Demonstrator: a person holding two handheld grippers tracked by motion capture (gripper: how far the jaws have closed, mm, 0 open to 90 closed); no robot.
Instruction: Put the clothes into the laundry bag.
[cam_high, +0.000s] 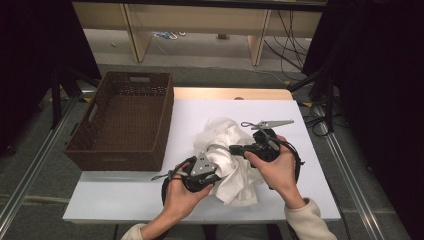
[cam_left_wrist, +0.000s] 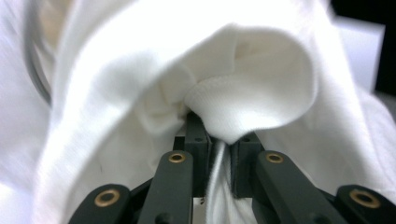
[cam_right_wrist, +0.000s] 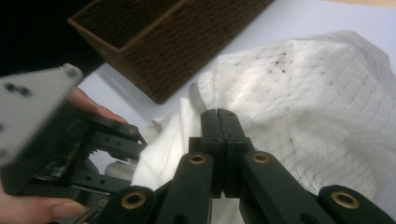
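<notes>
High view: you are holding both grippers against the crumpled white knit cloth (cam_high: 227, 155) on the white table (cam_high: 300, 200), left gripper (cam_high: 216, 176) at its near edge, right gripper (cam_high: 234, 148) at its middle.

Left gripper view: your jaws are pinching a cloth fold (cam_left_wrist: 219, 158) between them.

Right gripper view: your jaws are pressing fully together, nothing visibly between; cloth lying just behind them, brown woven basket (cam_right_wrist: 177, 51) beyond.

We cannot see the left gripper's (cam_high: 212, 176) fingertips from above: they are buried in the white cloth (cam_high: 231, 155). In the left gripper view the cloth runs blurred off the left and top edges. In the right gripper view the wicker basket (cam_right_wrist: 173, 42) is cut off at the top, and whether the closed jaws pinch any fabric we cannot tell.
</notes>
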